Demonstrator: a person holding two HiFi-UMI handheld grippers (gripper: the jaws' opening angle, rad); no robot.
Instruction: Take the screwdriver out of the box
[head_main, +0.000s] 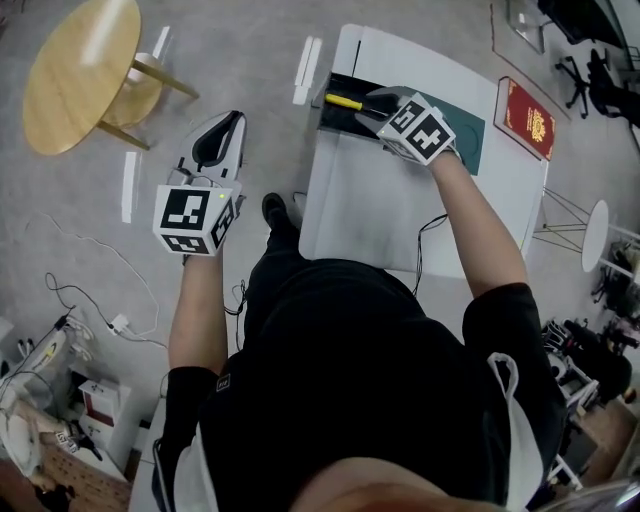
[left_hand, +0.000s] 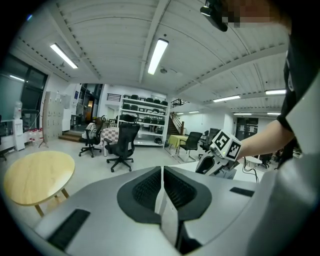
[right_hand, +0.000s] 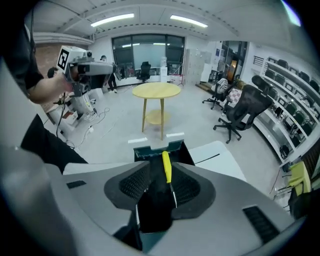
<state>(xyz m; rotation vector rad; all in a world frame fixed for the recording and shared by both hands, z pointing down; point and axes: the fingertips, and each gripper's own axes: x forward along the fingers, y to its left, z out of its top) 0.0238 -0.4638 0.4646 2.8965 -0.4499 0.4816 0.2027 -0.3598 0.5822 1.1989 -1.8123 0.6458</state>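
Note:
A screwdriver (head_main: 345, 101) with a yellow handle lies in an open black box (head_main: 338, 84) at the far end of a white table (head_main: 380, 200). My right gripper (head_main: 375, 105) points steeply down over the box, open. In the right gripper view the screwdriver (right_hand: 167, 167) runs lengthwise between the two spread pads, its metal shaft close to the right pad (right_hand: 189, 187), and the pads do not press on it. The box (right_hand: 155, 149) lies under the right gripper (right_hand: 160, 182). My left gripper (head_main: 230, 122) hangs over the floor left of the table, shut and empty (left_hand: 162, 185).
A round wooden table (head_main: 80, 70) stands on the floor at the far left. A teal panel (head_main: 472, 128) and a red booklet (head_main: 525, 117) lie to the right of the box. A cable (head_main: 430, 235) runs across the white table. Cables and boxes (head_main: 100, 400) lie on the floor at lower left.

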